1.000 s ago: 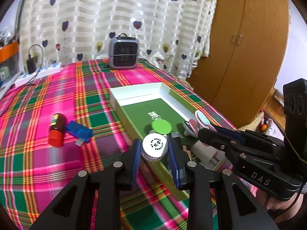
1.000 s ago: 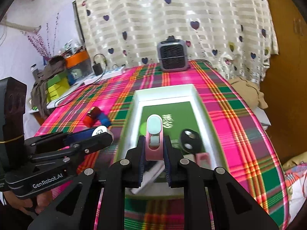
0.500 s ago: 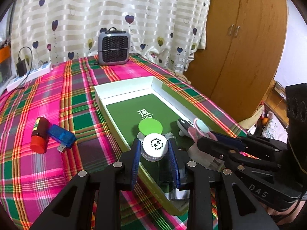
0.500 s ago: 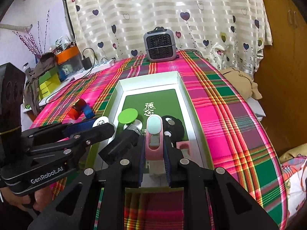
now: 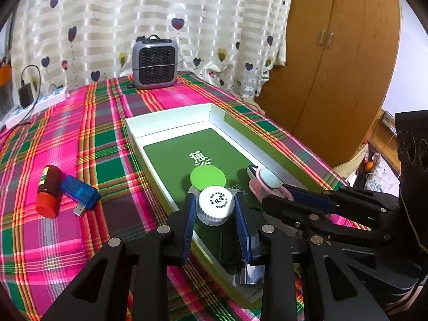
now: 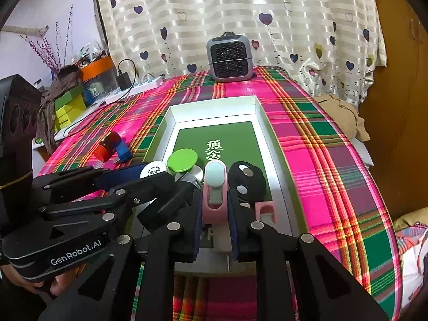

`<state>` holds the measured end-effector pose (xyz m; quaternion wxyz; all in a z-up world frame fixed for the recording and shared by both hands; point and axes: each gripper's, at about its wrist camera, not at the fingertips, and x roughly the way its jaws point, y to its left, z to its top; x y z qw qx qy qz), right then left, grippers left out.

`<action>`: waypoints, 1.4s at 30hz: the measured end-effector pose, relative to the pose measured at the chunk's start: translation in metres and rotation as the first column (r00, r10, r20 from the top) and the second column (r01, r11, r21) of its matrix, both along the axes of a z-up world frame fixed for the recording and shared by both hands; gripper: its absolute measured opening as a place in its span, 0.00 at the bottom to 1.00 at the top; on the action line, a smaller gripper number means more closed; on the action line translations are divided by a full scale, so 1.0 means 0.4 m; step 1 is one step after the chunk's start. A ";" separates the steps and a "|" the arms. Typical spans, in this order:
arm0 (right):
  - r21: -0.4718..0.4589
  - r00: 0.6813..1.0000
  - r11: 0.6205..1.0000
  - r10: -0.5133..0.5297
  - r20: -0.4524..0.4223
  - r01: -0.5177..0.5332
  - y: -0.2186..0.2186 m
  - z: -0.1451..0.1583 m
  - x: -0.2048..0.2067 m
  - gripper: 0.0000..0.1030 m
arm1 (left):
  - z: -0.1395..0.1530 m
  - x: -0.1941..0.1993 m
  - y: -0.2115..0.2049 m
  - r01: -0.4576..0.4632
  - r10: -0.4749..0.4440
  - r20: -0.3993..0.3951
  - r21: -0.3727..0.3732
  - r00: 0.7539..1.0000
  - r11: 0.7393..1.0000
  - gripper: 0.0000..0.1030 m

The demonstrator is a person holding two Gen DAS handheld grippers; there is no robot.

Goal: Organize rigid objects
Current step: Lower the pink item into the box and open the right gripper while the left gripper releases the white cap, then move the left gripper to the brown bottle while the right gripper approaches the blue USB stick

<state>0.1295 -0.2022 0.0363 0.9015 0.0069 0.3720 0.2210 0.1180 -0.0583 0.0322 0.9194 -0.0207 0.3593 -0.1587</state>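
Clamped upright between the blue pads of the left gripper [image 5: 215, 206]: small white plastic bottle with a ribbed screw cap and black print on top [image 5: 216, 200]. Jaws just eased a little wider, bottle between them, pads seemingly touching its sides. Hanging over the near left corner of the shallow white cardboard box with a green printed floor [image 5: 165, 115].

Pinched in the right gripper [image 6: 214, 202]: pink plastic gadget with a mint-green oval end [image 6: 215, 176], pads tight on both flanks, poised over the near end of the same box, right of the white bottle.

Lying inside the box: round lime-green lid [image 5: 207, 178] just beyond the white bottle, and a black rounded case with two silver dots [image 6: 247, 180] just beside the pink gadget, on its right.

Left of the box, on the pink-and-green plaid tablecloth [image 5: 80, 133]: dark brown vial with a red cap [image 5: 49, 190] on its side, touching a translucent blue USB stick [image 5: 79, 191].

At the far edge of the table: grey boxy fan heater [image 5: 155, 62], in front of a cream striped curtain with heart prints [image 5: 187, 13]. Far left: white power strip with a black charger [image 5: 40, 104]. To the right: brown wooden wardrobe [image 5: 334, 53].
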 end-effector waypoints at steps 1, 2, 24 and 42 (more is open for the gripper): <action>-0.002 1.000 1.000 0.002 0.001 -0.002 0.001 0.000 -0.001 0.18 | 0.000 0.000 0.001 -0.001 0.001 0.002 0.001 1.000 1.000 0.28; -0.004 1.000 1.000 0.003 0.001 -0.003 0.002 0.000 -0.002 0.18 | 0.001 0.000 0.001 -0.003 0.003 0.004 0.002 1.000 1.000 0.28; -0.017 0.999 1.000 0.016 0.052 -0.015 0.027 0.032 -0.034 0.27 | 0.028 -0.042 0.045 -0.034 0.035 0.032 -0.029 0.999 0.999 0.30; -0.032 0.994 0.996 0.083 0.070 -0.081 0.106 0.053 -0.060 0.27 | 0.041 -0.078 0.120 -0.078 0.079 0.040 -0.026 0.996 0.997 0.30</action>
